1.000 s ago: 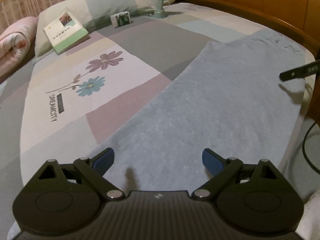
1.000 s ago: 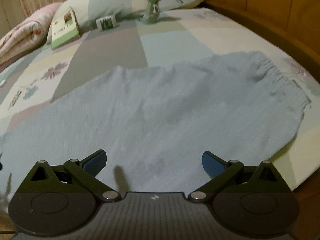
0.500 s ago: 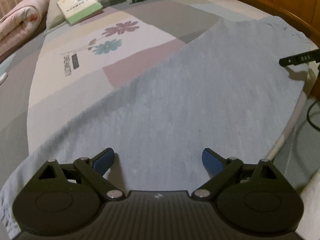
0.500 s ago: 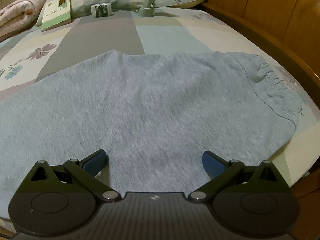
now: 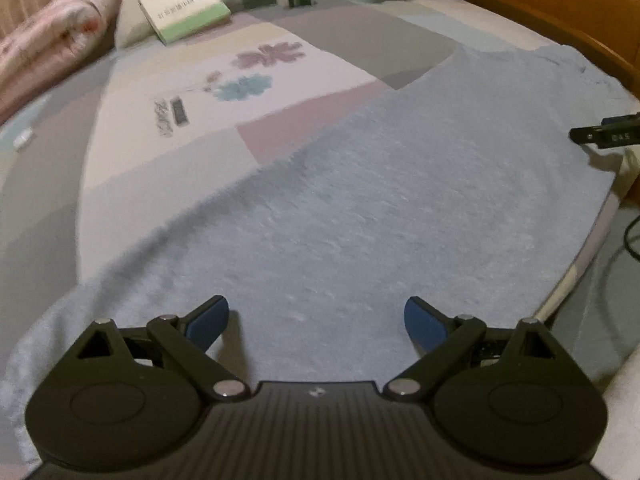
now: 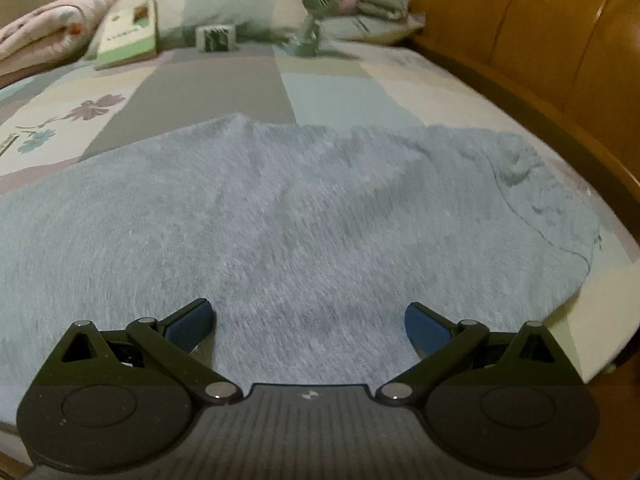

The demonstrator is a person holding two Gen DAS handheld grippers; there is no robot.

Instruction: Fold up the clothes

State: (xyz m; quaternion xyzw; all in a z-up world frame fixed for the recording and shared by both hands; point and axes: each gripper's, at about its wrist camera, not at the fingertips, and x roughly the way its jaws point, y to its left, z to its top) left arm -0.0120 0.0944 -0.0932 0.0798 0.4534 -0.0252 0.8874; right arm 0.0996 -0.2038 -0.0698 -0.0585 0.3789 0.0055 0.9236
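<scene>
A light blue-grey fleece garment (image 5: pixel 380 208) (image 6: pixel 304 224) lies spread flat across the near part of the bed. Its gathered elastic waistband (image 6: pixel 548 184) sits at the right end, close to the wooden bed frame. My left gripper (image 5: pixel 316 318) hovers low over the garment's near edge, open, with nothing between its blue pads. My right gripper (image 6: pixel 308 322) is also open and empty, just above the cloth toward the waistband end. In the left wrist view a black tip of the right gripper (image 5: pixel 604 134) shows at the right edge.
The patchwork bedsheet (image 5: pixel 192 120) has a flower print. At the head of the bed lie a green-edged book (image 6: pixel 128 36), a small box (image 6: pixel 216 38), a green desk fan (image 6: pixel 316 16), pillows and a pink quilt roll (image 5: pixel 48 48). A wooden bed frame (image 6: pixel 520 40) runs along the right.
Both grippers have drawn back toward the garment's near edge and dropped lower over it. They stay open. The garment lies as before.
</scene>
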